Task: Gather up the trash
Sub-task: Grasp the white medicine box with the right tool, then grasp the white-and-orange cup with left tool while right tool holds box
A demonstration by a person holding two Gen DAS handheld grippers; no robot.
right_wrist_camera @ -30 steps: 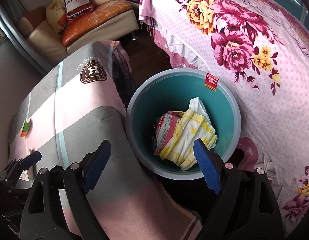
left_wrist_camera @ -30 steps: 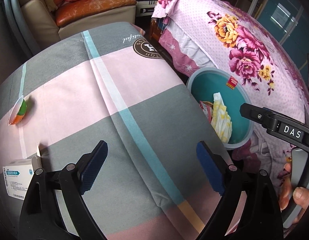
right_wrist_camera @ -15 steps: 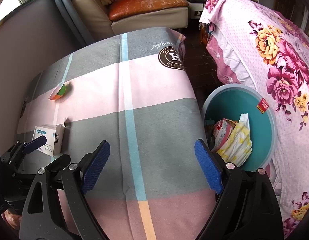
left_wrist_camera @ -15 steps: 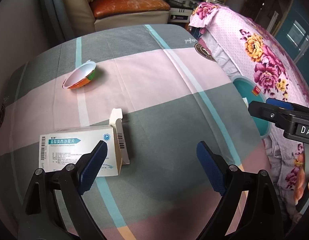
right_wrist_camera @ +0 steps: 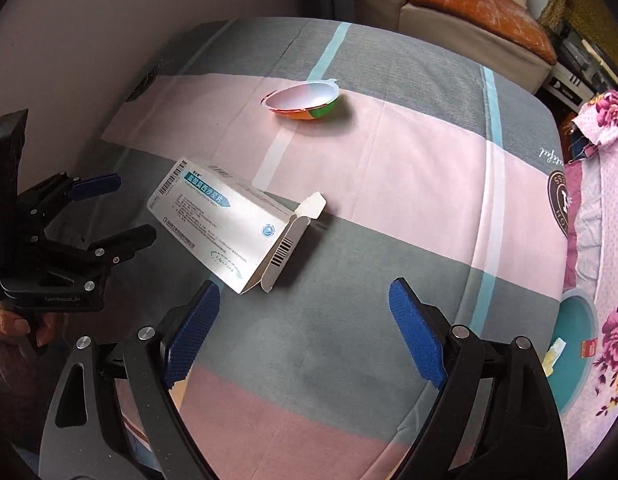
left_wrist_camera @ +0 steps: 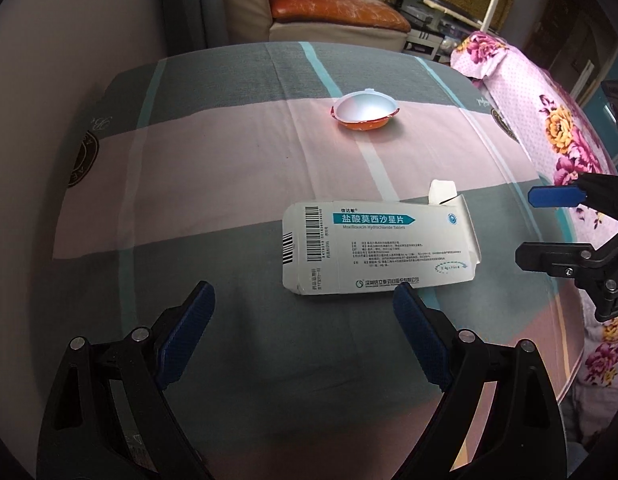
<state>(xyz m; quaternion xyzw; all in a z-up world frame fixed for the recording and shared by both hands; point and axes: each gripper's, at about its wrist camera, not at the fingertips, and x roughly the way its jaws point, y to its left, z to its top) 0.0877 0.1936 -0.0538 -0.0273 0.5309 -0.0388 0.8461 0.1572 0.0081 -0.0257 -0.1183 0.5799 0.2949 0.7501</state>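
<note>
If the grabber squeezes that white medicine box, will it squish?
Probably yes. The medicine box has its end flap hanging open and looks like thin card, so it is likely empty, light, and would crush flat. It lies on soft cloth, so a push would likely slide it.

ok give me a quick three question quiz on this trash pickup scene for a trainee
1. True or false: the medicine box has an open end flap.
2. Which lies farther from both grippers: A) the box, B) the small cup?
3. What do the left gripper and right gripper hold?

Key: 1 true. 2 B. 3 nothing; both stand open above the bedspread.
</note>
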